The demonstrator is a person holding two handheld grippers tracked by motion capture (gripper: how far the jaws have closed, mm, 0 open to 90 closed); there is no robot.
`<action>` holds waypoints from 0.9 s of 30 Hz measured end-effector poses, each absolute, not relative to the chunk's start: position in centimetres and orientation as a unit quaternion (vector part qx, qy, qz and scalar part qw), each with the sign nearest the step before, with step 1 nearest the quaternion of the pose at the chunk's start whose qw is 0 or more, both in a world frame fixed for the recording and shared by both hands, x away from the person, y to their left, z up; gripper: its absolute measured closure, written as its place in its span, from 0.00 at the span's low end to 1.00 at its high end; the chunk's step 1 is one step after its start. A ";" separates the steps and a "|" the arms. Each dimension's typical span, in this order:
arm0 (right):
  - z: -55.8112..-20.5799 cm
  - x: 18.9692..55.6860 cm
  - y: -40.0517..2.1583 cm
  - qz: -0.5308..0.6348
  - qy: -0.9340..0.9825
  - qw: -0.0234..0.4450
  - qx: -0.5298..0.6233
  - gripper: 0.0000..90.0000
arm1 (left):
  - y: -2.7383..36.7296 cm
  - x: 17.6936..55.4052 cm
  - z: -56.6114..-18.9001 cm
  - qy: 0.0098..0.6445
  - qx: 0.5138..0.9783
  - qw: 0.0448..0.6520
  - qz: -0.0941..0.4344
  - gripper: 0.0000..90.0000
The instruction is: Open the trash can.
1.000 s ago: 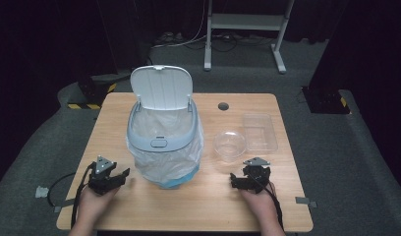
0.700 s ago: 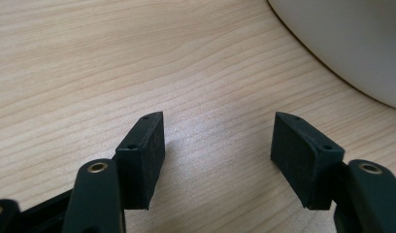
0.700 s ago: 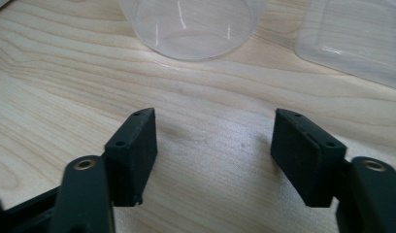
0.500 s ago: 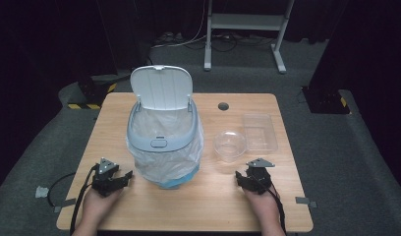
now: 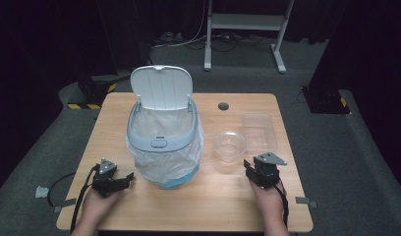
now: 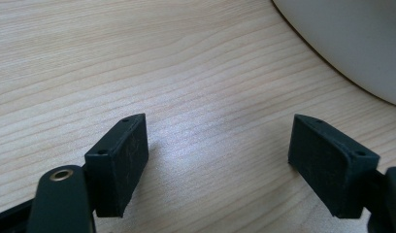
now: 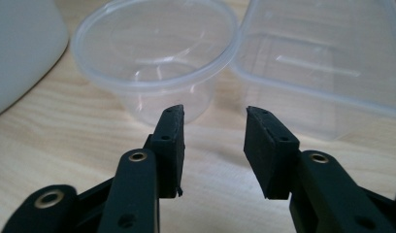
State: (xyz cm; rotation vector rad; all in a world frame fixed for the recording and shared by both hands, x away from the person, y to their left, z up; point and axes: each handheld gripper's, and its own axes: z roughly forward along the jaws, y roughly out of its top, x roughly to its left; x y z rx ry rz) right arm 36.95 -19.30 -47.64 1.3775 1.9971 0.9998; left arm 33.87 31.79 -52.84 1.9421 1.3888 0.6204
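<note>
A white bin (image 5: 161, 140) lined with a clear bag stands mid-table, its lid (image 5: 161, 88) tipped up at the back. My left gripper (image 5: 121, 181) rests on the wood at the bin's lower left; its jaws have just been opening and stand wide with only bare table between them (image 6: 218, 155). My right gripper (image 5: 254, 169) hovers just in front of a clear round tub (image 5: 229, 146) (image 7: 157, 53); its jaws have just been closing and stand narrowly open (image 7: 213, 141) with nothing between them. A clear rectangular container (image 5: 260, 132) (image 7: 322, 63) sits right of the tub.
The bin's white side (image 6: 351, 43) curves past the upper right of the left gripper view. A round hole (image 5: 223, 106) pierces the tabletop near its far edge. A metal stand (image 5: 245, 22) and dark floor lie beyond the table.
The right gripper has risen and its jaws have narrowed. The left gripper's jaws have spread wider while the hand stayed in place.
</note>
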 end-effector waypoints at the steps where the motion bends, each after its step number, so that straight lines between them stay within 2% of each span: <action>1: -47.6 37.0 -19.3 0.368 0.736 0.256 0.507 0.66 | 31.8 33.9 -52.8 0.531 0.743 0.331 0.237 0.25; 12: -45.8 39.7 -21.4 0.381 0.699 0.298 0.527 0.73 | 31.7 33.7 -52.9 0.531 0.742 0.334 0.237 0.26; 20: -46.7 42.2 -22.6 0.351 0.690 0.314 0.549 0.74 | 31.7 33.7 -52.9 0.531 0.742 0.335 0.237 0.26; 27: -47.5 42.1 -22.4 0.342 0.698 0.310 0.547 0.74 | 31.7 33.7 -52.9 0.531 0.742 0.335 0.237 0.26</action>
